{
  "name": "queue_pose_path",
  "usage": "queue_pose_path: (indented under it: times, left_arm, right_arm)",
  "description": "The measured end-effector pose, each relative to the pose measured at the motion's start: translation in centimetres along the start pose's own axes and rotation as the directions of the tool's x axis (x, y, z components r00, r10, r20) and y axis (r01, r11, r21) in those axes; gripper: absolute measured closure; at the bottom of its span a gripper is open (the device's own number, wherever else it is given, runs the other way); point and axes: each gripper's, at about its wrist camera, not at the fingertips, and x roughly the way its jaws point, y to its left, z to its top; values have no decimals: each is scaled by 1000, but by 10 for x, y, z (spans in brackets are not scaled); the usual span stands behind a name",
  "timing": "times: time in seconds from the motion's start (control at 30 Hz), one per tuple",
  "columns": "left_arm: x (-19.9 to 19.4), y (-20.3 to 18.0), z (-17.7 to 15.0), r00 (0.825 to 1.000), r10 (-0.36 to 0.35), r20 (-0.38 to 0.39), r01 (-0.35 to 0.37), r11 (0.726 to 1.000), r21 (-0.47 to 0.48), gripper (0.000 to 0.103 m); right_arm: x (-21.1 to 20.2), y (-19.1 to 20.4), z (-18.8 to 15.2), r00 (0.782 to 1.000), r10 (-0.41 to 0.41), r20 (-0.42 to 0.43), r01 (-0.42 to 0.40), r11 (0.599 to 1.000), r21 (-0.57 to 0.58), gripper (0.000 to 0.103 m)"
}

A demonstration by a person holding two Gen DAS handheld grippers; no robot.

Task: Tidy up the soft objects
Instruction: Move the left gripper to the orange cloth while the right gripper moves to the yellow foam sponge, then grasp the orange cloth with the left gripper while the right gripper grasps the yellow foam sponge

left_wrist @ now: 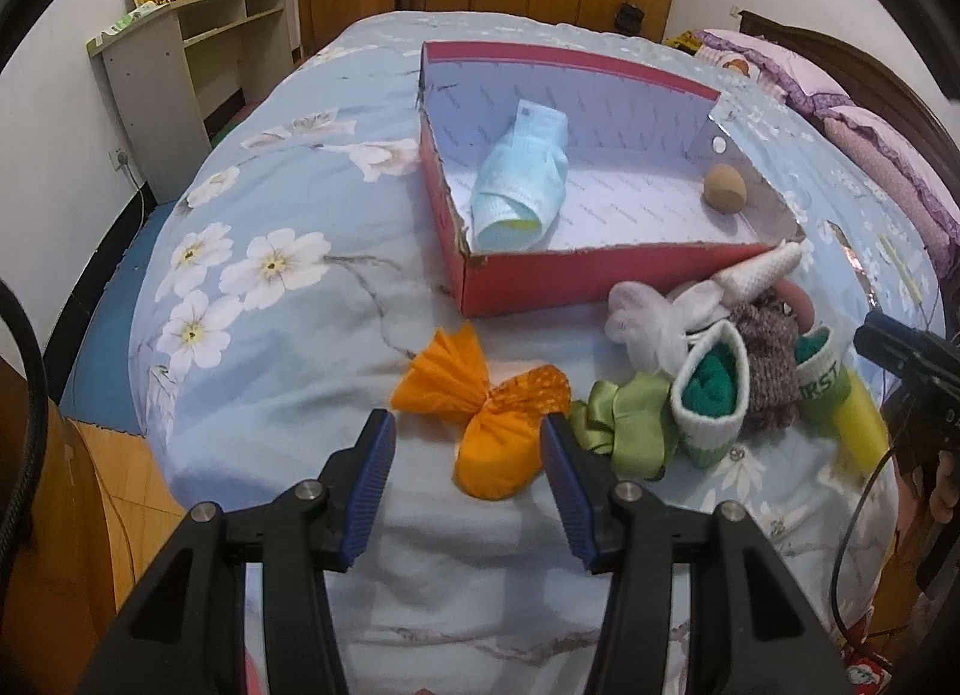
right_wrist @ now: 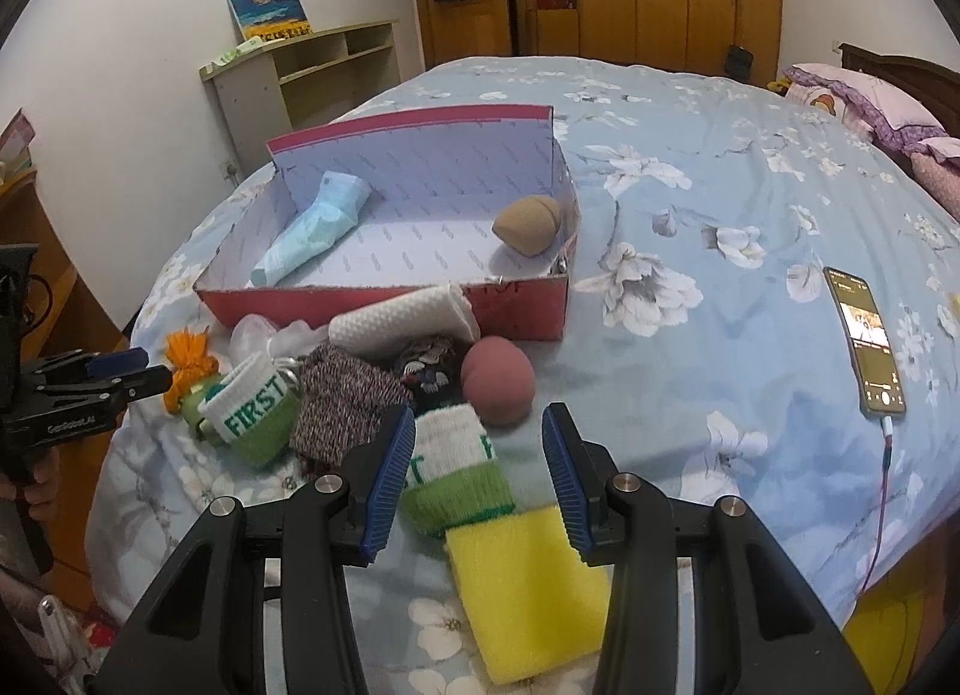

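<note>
"FIRST" lettering on green-white wristband (right_wrist: 255, 416) left of right claw (right_wrist: 480, 455); claw released, second wristband (right_wrist: 456, 464) between jaws. Left claw (left_wrist: 468, 446) released around orange bow (left_wrist: 480, 401).

A red cardboard box (right_wrist: 528, 314) with a pale printed lining is sitting on a light-blue bedspread (right_wrist: 720, 215) showing white flowers. Inside are lying a pale-blue sock (right_wrist: 312, 230) and a tan sponge (right_wrist: 528, 227). A green-and-white "FIRST" cuff (right_wrist: 252, 401), a yellow sponge (right_wrist: 528, 587) and what is perhaps an orange cloth bow (left_wrist: 480, 413) are lying outside.
</note>
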Motion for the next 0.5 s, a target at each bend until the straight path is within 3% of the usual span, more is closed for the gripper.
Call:
queue_pose_path:
  times: [0.23, 0.5]
  left_arm:
    - [8, -4, -2, 1000, -15, -5, 15, 1000, 14, 50]
    - [18, 3, 0, 997, -70, -15, 69, 996, -55, 50]
  right_arm:
    - [-5, 1, -12, 1000, -6, -22, 6, 1000, -13, 58]
    - [-7, -8, -24, 998, -1, -58, 1, 1000, 12, 58]
